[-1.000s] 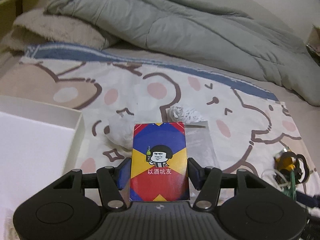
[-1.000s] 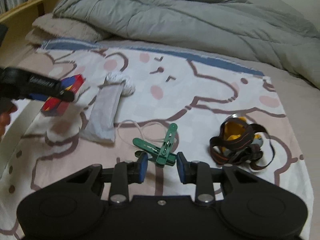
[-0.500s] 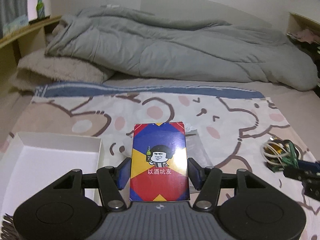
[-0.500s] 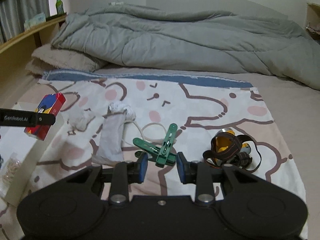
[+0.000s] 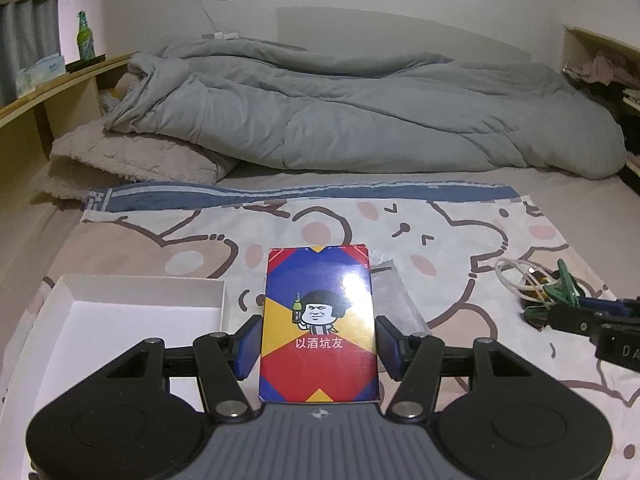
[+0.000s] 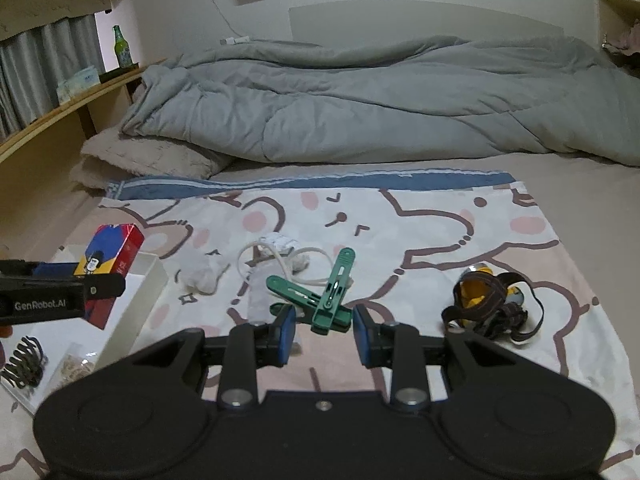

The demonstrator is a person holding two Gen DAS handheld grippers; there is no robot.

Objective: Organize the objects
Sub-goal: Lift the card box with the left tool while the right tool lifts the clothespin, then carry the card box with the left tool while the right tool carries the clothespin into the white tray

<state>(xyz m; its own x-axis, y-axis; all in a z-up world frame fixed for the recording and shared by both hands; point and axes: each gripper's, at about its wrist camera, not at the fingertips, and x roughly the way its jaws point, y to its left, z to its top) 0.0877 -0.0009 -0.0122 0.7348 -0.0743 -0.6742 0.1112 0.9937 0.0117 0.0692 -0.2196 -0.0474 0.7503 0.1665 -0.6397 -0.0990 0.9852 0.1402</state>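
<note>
The left gripper (image 5: pixel 318 350) clamps a glossy card box (image 5: pixel 318 324) upright between its pads, long axis pointing away from the fingers, with the open white tray (image 5: pixel 144 292) just to its lower left in the frame. The right gripper (image 6: pixel 322 330) pinches green plastic clips (image 6: pixel 326 300) crossed over each other. A strappy headlamp (image 6: pixel 490 304) lies on the soft printed sheet (image 6: pixel 420 216) at right.

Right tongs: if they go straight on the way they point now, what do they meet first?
Most likely the printed sheet on the bed. The right tongs hold green clothespins and point downward past them; a white cord lies just beyond, though depth is unclear.
</note>
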